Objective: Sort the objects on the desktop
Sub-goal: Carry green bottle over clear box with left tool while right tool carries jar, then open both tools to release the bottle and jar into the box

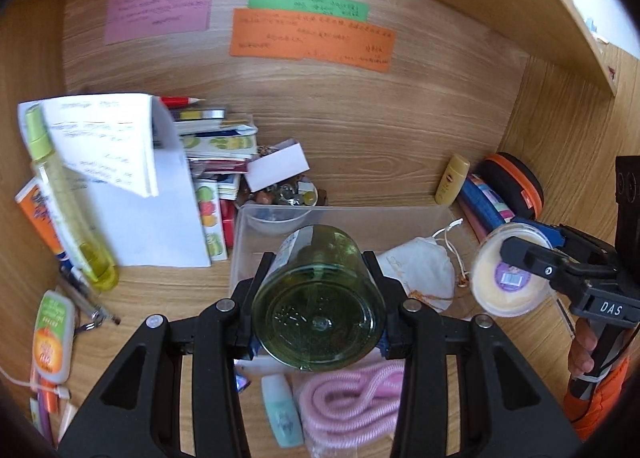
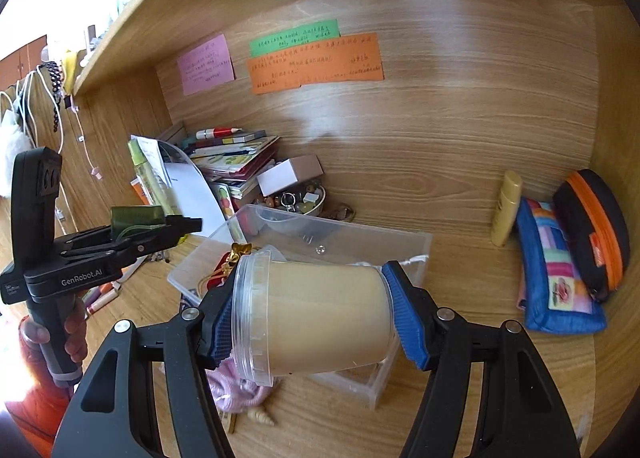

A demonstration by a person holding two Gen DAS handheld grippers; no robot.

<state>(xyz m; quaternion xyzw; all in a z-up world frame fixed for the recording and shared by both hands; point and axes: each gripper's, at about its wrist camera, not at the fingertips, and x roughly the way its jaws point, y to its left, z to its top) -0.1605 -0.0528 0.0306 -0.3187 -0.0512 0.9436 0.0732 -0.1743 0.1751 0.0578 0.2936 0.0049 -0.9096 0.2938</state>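
While held above the clear plastic storage box on the wooden desk: left gripper clamped on a dark green glass jar, right gripper clamped on a clear plastic tub of cream-coloured paste, both lying sideways between the pads.

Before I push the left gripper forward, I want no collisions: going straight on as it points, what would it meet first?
Probably the clear plastic bin: the left gripper, shut on the green bottle, points down toward its interior. Depth is unclear.
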